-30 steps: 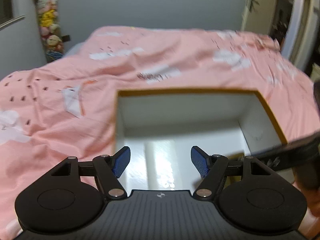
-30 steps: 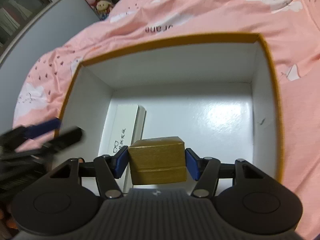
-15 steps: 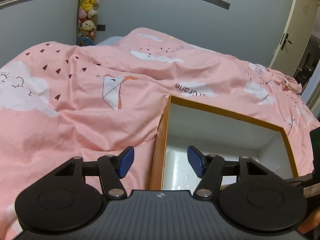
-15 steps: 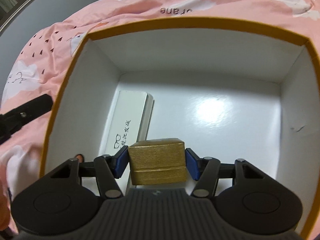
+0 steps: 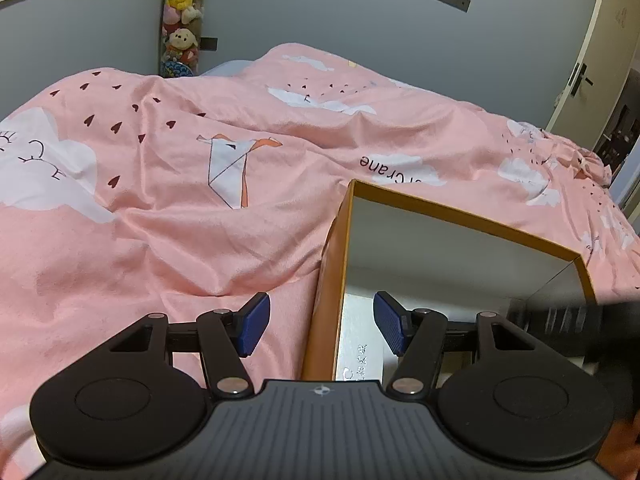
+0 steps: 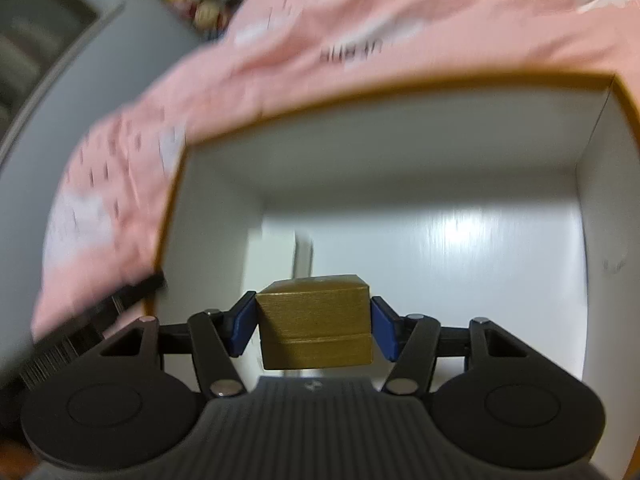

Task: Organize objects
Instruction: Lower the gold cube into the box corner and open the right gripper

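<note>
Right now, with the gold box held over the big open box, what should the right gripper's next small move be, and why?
Probably lower the gold box onto the bare white floor of the big box, then release. The right gripper is clamped on it above the interior. The white case lies along the left wall, so setting down just right of it looks clear. The left gripper holds nothing.

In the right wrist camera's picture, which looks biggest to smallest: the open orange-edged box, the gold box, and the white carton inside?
1. Open box, biggest.
2. Gold box, held in the right gripper.
3. White carton: looks smallest, but it lies farther away and partly hidden, so unsure.
</note>
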A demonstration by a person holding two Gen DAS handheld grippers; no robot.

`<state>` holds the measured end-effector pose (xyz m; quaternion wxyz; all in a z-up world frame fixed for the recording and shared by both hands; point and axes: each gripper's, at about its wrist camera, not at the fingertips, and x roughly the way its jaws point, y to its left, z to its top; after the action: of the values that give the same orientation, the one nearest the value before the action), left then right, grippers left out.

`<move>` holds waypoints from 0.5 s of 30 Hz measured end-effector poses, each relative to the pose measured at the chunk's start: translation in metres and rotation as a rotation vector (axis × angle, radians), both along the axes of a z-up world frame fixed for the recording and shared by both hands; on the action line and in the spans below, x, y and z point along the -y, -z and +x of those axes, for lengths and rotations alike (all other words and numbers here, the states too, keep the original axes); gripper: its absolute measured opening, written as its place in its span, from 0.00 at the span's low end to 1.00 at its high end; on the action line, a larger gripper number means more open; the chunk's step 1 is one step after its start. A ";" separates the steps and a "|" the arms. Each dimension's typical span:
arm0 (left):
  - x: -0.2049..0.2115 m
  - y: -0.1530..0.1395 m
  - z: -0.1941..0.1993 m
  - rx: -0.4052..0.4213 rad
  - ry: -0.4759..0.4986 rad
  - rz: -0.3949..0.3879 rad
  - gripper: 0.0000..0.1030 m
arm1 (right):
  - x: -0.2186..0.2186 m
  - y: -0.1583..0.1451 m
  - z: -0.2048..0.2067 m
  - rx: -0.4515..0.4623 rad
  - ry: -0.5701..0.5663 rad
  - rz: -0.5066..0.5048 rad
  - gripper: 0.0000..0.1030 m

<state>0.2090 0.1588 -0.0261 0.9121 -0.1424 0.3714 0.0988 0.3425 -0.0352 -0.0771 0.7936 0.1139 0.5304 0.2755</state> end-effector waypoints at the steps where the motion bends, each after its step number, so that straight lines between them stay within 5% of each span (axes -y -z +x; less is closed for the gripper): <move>1: 0.000 0.001 0.001 -0.006 -0.002 0.001 0.68 | -0.003 -0.003 0.003 0.012 0.022 0.016 0.60; 15: 0.003 0.016 0.017 -0.055 -0.012 0.020 0.67 | -0.052 0.011 0.041 0.054 0.096 0.074 0.60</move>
<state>0.2257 0.1553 -0.0417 0.9023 -0.1325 0.3946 0.1122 0.3835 0.0166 -0.0883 0.8150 0.1611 0.4923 0.2596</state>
